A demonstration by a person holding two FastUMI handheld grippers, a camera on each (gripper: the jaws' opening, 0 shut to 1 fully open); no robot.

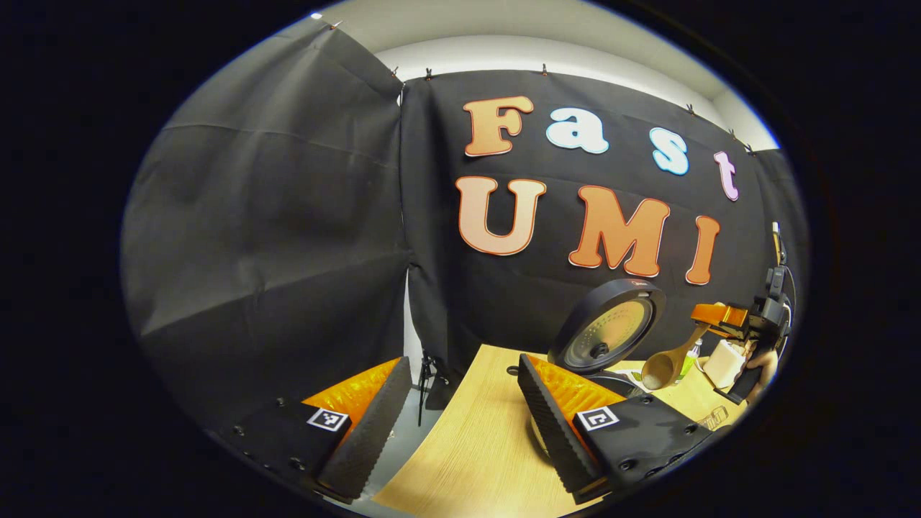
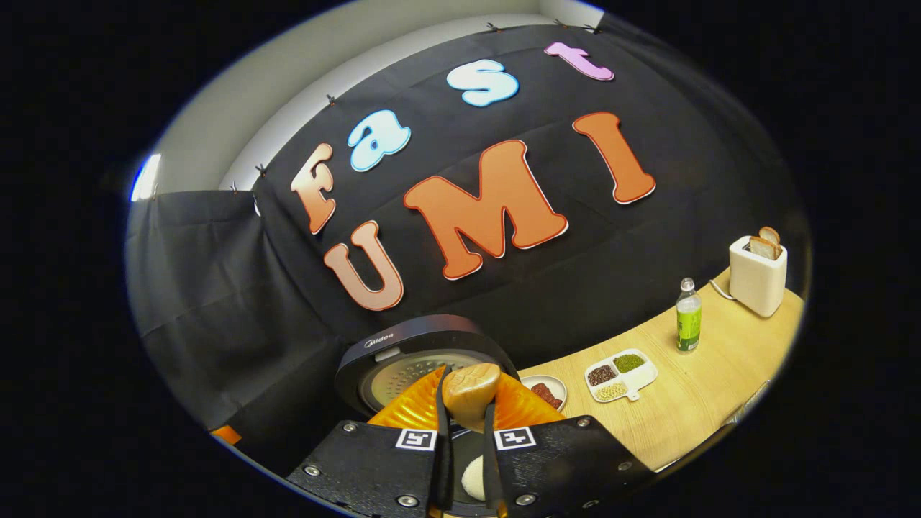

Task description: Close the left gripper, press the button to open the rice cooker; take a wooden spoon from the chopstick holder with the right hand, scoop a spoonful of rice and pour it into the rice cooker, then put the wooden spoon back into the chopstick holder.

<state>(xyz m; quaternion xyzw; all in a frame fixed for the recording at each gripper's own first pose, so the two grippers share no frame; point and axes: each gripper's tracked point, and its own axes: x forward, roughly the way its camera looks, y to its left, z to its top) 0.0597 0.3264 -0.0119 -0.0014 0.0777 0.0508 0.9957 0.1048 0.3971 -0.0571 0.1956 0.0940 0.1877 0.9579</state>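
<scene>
In the left gripper view, the left gripper [image 1: 453, 424] stands with its fingers wide apart and nothing between them, above the near edge of the wooden table [image 1: 468, 446]. Beyond its right finger sits the rice cooker [image 1: 608, 334], lid raised upright. To the right of the cooker, the right gripper [image 1: 719, 316] holds the wooden spoon [image 1: 665, 363], bowl end lowest and just beside the cooker's open lid; a hand [image 1: 764, 363] grips the tool's handle.

In the right gripper view, the right gripper [image 2: 464, 432] is clamped on the spoon's handle [image 2: 471, 392], both fingers pressing it. Below the fingers, white rice [image 2: 473, 476] shows in the cooker's pot. Right of the cooker lie a small dish [image 2: 545, 392], a divided tray of grains [image 2: 621, 375], a green bottle [image 2: 688, 316] and, farthest, a toaster [image 2: 757, 277] with bread.
</scene>
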